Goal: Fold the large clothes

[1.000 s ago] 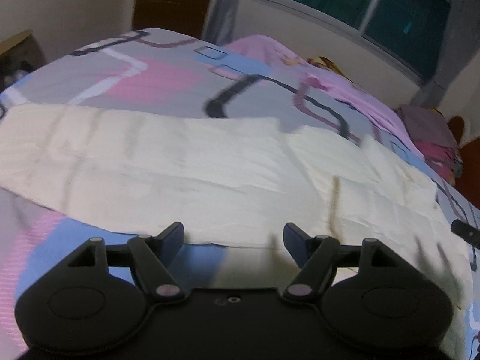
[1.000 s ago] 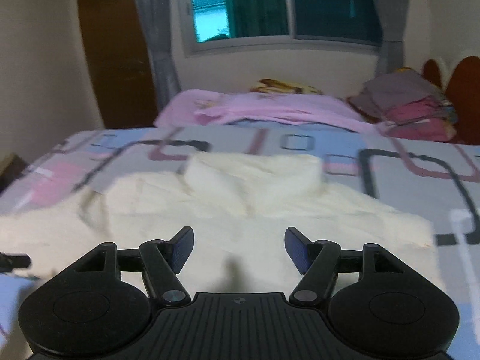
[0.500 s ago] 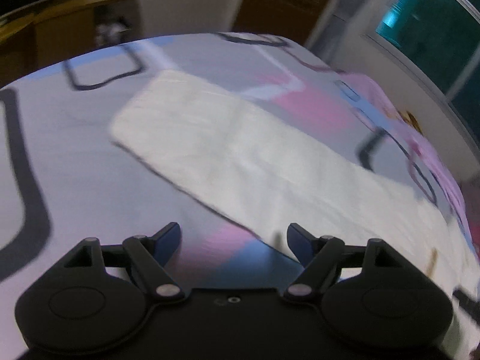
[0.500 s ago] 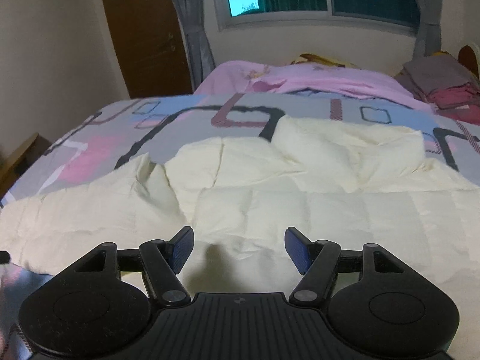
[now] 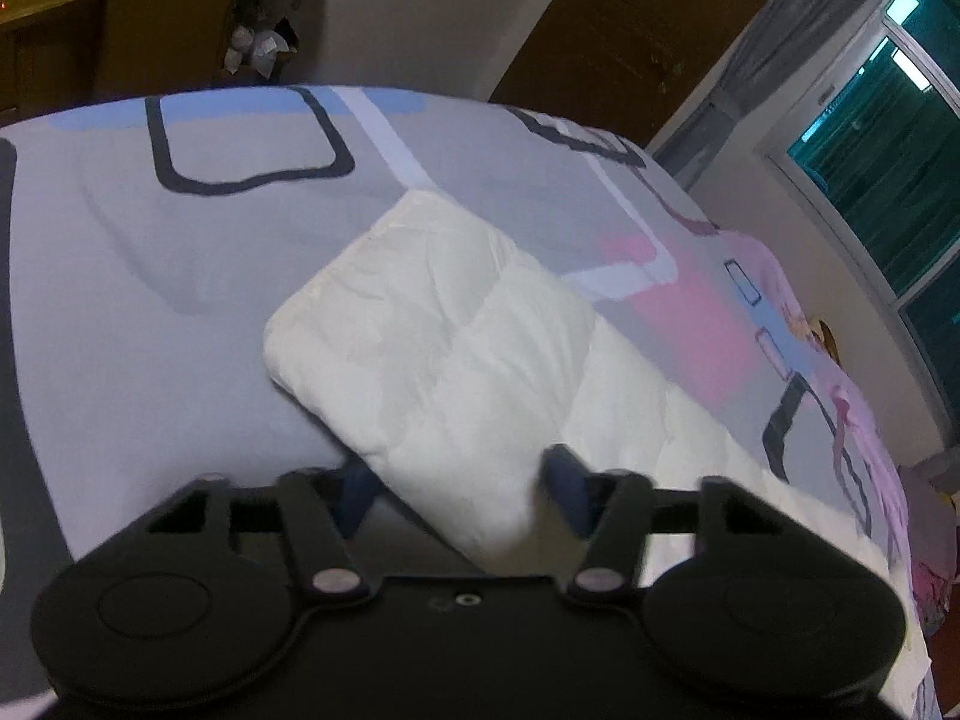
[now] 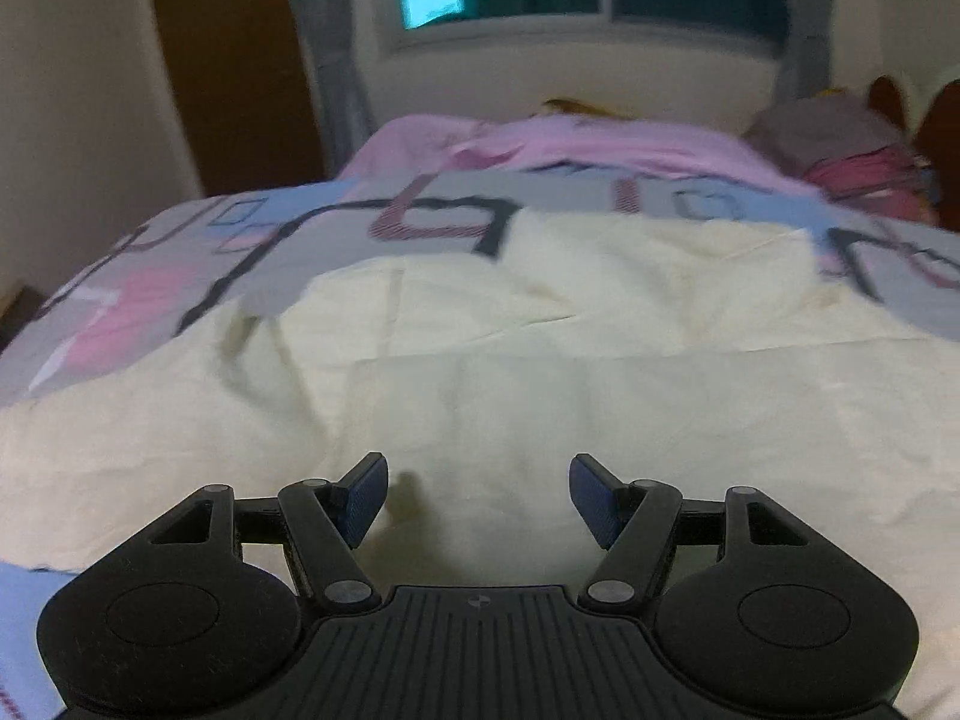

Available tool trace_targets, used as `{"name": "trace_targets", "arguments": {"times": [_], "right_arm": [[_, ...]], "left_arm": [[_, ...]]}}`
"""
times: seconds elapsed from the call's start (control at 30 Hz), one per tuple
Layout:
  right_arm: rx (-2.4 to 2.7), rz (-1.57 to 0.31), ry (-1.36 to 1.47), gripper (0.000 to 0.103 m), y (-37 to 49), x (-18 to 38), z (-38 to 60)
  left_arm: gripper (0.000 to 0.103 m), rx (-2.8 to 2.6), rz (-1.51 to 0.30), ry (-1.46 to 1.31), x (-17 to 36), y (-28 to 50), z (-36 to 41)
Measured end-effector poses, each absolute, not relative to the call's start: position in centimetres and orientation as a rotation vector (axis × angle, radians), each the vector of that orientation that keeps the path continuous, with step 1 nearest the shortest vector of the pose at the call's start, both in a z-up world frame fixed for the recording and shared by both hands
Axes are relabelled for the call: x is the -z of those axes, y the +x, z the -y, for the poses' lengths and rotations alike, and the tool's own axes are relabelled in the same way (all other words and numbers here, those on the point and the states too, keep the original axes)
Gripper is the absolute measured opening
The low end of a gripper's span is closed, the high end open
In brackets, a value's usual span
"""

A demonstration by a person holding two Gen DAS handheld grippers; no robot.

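A large cream quilted garment (image 6: 540, 372) lies spread on the bed. In the left wrist view one long end of it, sleeve-like (image 5: 432, 348), runs away across the sheet. My left gripper (image 5: 459, 483) is open, its fingers either side of that end, low over it. My right gripper (image 6: 480, 498) is open and empty, low over the garment's broad body. A folded-over part (image 6: 648, 258) lies at the far side.
The bed has a grey sheet with pink, blue and dark shapes (image 5: 180, 276). A pink blanket (image 6: 570, 144) and a stack of folded clothes (image 6: 852, 150) lie at the far end under the window. A wooden desk (image 5: 150, 12) stands beyond the bed's foot.
My left gripper has swung left along the garment and come down over its narrow end. My right gripper has moved forward and lower over the garment's body. Both stay open.
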State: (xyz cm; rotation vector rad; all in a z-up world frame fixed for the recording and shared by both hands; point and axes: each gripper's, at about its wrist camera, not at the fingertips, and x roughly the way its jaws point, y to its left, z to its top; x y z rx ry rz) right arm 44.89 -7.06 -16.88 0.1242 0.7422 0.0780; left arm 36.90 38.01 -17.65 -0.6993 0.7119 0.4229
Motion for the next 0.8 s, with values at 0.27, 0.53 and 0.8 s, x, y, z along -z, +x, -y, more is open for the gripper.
{"name": "trace_targets", "arguments": {"times": [0.27,0.53,0.8], "right_arm": [[-0.05,-0.844,0.024,0.067,46.4,19.5,6.1],[-0.07,-0.808,0.144,0.067,45.3,17.0,7.7],[-0.092,-0.761,0.261,0.067,43.4,14.9,12.2]], "left_arm": [[0.009,-0.367,-0.682,-0.669,17.0,37.1,-37.9],[0.008,-0.177,-0.564,-0.535,11.0,38.1,-33.3],[0.008,0.164,-0.506,-0.369,5.8,40.3,-19.9]]}}
